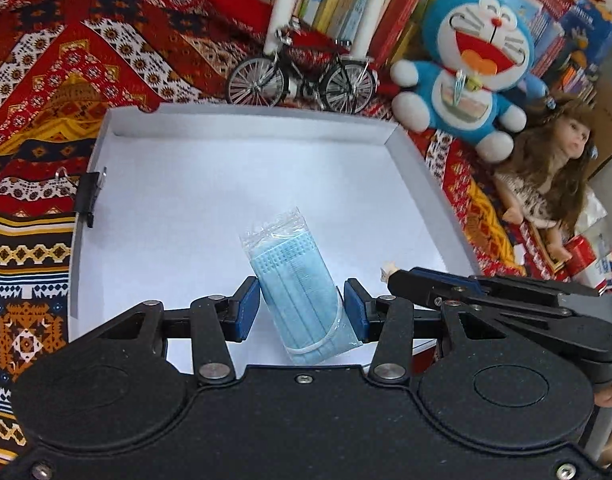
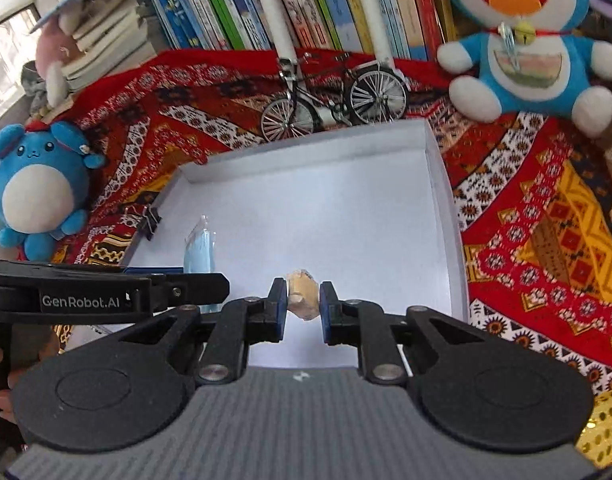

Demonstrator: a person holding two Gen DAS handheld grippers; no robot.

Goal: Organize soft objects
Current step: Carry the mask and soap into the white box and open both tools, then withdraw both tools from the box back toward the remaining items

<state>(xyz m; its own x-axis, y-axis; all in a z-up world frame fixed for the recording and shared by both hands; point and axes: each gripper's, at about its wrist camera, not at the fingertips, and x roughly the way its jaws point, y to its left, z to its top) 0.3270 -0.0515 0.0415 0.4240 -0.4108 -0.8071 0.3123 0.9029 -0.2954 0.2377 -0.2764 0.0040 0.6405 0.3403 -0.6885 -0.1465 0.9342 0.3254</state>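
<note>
A pack of blue face masks in clear plastic sits upright between the blue pads of my left gripper, which is shut on it above the white tray. My right gripper is shut on a small beige soft object, also over the white tray. In the right wrist view the mask pack shows edge-on to the left, above the left gripper's body. In the left wrist view the right gripper's arm reaches in from the right, with the beige object at its tip.
A model bicycle stands behind the tray, with a row of books beyond it. A blue cat plush and a doll lie at the right. A round blue plush sits at the left. A binder clip grips the tray's left wall. Patterned red cloth covers the table.
</note>
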